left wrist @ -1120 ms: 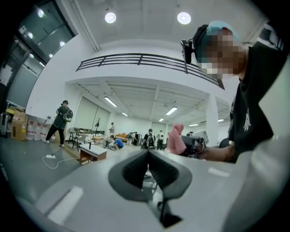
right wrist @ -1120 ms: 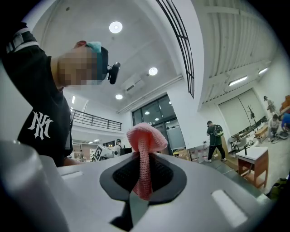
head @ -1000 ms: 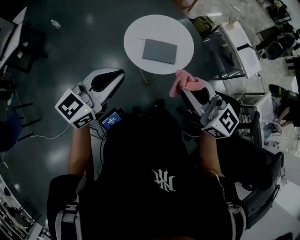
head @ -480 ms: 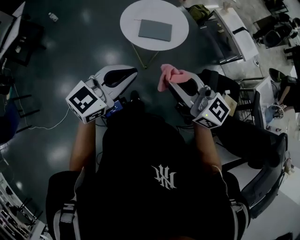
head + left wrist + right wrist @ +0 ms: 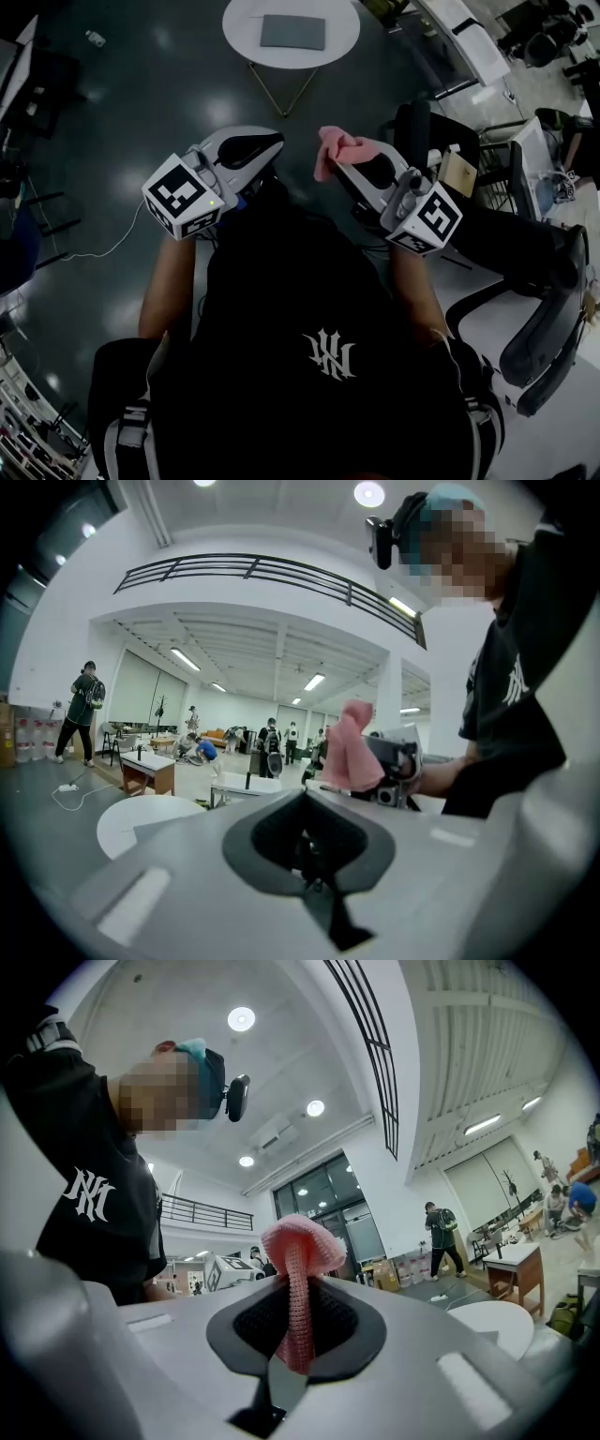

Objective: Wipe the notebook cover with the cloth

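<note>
Pink cloth point(image 5: 336, 148): it is pinched between the jaws of the right gripper. A thin strip runs down between them, and a puffy bunch sticks up past the tips.
Right gripper point(image 5: 339, 172): its jaws are squeezed tight on the cloth. It is held up in the air and touches nothing else.
Left gripper point(image 5: 270, 142): its jaws are pressed together with nothing between them. Its tips are near the right gripper's tips, but they do not touch.
Notebook point(image 5: 292, 32): it is grey and lies flat on the table, far out ahead of both sets of jaws. Neither gripper touches it.
Table point(image 5: 242, 26): it is round and white with thin legs. It stands well apart from the jaw tips.
Marker cubes point(image 5: 180, 197): they are black and white. One sits at the back end of each gripper, away from the jaws.
Person point(image 5: 319, 356): the person wears a black shirt and stands behind the jaws with one gripper in each hand.
Floor point(image 5: 122, 122): it is dark and shiny, far below the jaws.
</note>
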The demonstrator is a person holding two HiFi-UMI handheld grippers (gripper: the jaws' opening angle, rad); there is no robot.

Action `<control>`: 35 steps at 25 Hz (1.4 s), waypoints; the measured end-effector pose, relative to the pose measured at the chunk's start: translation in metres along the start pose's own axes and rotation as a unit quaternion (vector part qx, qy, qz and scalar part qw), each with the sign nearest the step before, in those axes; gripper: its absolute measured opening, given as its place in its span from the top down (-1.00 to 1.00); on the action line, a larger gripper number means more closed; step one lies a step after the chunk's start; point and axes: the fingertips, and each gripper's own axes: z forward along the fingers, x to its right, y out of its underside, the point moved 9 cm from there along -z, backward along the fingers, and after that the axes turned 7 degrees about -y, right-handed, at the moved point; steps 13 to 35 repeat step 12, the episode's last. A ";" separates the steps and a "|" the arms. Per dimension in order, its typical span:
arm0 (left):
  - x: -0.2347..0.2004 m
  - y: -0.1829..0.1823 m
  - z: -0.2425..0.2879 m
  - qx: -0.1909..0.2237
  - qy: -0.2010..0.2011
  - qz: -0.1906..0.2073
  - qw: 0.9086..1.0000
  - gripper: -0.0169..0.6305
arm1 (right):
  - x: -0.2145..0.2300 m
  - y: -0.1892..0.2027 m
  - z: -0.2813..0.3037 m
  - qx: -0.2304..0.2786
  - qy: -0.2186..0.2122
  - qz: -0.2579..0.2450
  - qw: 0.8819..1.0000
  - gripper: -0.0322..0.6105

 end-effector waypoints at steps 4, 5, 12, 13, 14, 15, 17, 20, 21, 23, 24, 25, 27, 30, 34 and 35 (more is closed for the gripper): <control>0.020 -0.002 0.003 -0.002 -0.006 0.008 1.000 0.98 | -0.010 0.000 -0.016 0.008 -0.005 -0.004 1.000 0.81; 0.021 -0.002 0.002 -0.002 -0.007 0.010 1.000 0.98 | -0.011 0.000 -0.016 0.009 -0.007 -0.005 1.000 0.81; 0.020 -0.002 -0.006 -0.008 -0.022 0.010 1.000 0.98 | -0.013 -0.004 -0.011 0.018 -0.010 -0.006 1.000 0.81; 0.020 -0.002 -0.006 -0.008 -0.022 0.010 1.000 0.98 | -0.013 -0.004 -0.011 0.018 -0.010 -0.006 1.000 0.81; 0.020 -0.002 -0.006 -0.008 -0.022 0.010 1.000 0.98 | -0.013 -0.004 -0.011 0.018 -0.010 -0.006 1.000 0.81; 0.020 -0.002 -0.006 -0.008 -0.022 0.010 1.000 0.98 | -0.013 -0.004 -0.011 0.018 -0.010 -0.006 1.000 0.81; 0.020 -0.002 -0.006 -0.008 -0.022 0.010 1.000 0.98 | -0.013 -0.004 -0.011 0.018 -0.010 -0.006 1.000 0.81; 0.020 -0.002 -0.006 -0.008 -0.022 0.010 1.000 0.98 | -0.013 -0.004 -0.011 0.018 -0.010 -0.006 1.000 0.81; 0.020 -0.002 -0.006 -0.008 -0.022 0.010 1.000 0.98 | -0.013 -0.004 -0.011 0.018 -0.010 -0.006 1.000 0.81; 0.020 -0.002 -0.006 -0.008 -0.022 0.010 1.000 0.98 | -0.013 -0.004 -0.011 0.018 -0.010 -0.006 1.000 0.81; 0.020 -0.002 -0.006 -0.008 -0.022 0.010 1.000 0.98 | -0.013 -0.004 -0.011 0.018 -0.010 -0.006 1.000 0.81; 0.020 -0.002 -0.006 -0.008 -0.022 0.010 1.000 0.98 | -0.013 -0.004 -0.011 0.018 -0.010 -0.006 1.000 0.81; 0.020 -0.002 -0.006 -0.008 -0.022 0.010 1.000 0.98 | -0.013 -0.004 -0.011 0.018 -0.010 -0.006 1.000 0.81; 0.020 -0.002 -0.006 -0.008 -0.022 0.010 1.000 0.98 | -0.013 -0.004 -0.011 0.018 -0.010 -0.006 1.000 0.81; 0.020 -0.002 -0.006 -0.008 -0.022 0.010 1.000 0.98 | -0.013 -0.004 -0.011 0.018 -0.010 -0.006 1.000 0.81; 0.020 -0.002 -0.006 -0.008 -0.022 0.010 1.000 0.98 | -0.013 -0.004 -0.011 0.018 -0.010 -0.006 1.000 0.81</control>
